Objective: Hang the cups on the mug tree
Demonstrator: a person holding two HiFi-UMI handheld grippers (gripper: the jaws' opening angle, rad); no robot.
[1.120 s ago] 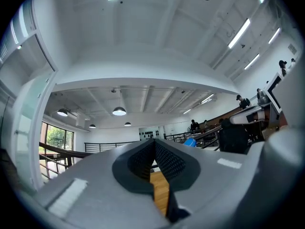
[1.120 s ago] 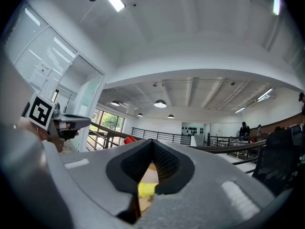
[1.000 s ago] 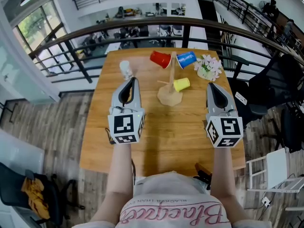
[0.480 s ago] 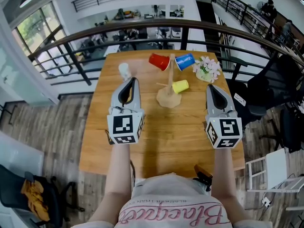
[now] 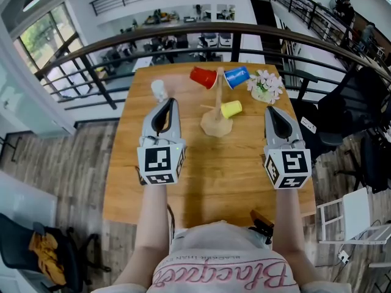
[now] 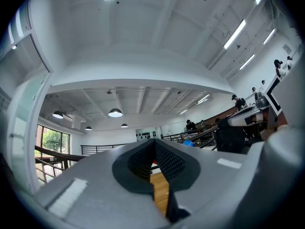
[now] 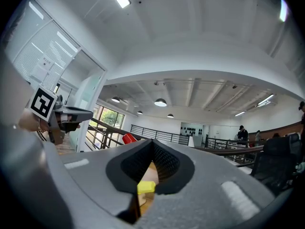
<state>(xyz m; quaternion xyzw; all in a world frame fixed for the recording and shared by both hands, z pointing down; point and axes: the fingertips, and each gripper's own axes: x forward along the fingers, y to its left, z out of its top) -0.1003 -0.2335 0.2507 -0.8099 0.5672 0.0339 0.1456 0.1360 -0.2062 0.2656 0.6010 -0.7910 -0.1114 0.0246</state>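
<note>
Three cups are hung on the mug tree (image 5: 217,118) at upper centre: red cup (image 5: 203,76), blue cup (image 5: 236,76), yellow cup (image 5: 232,108). Left gripper (image 5: 166,102) and right gripper (image 5: 270,110) are held pressed together, empty, below it.

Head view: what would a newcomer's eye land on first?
The wooden mug tree stands at the far middle of the table, with a red cup, a blue cup and a yellow cup on its pegs. Nearer the camera, the left tool and right tool are held side by side above the table, both shut and empty. Pale flowers sit right of the tree.
</note>
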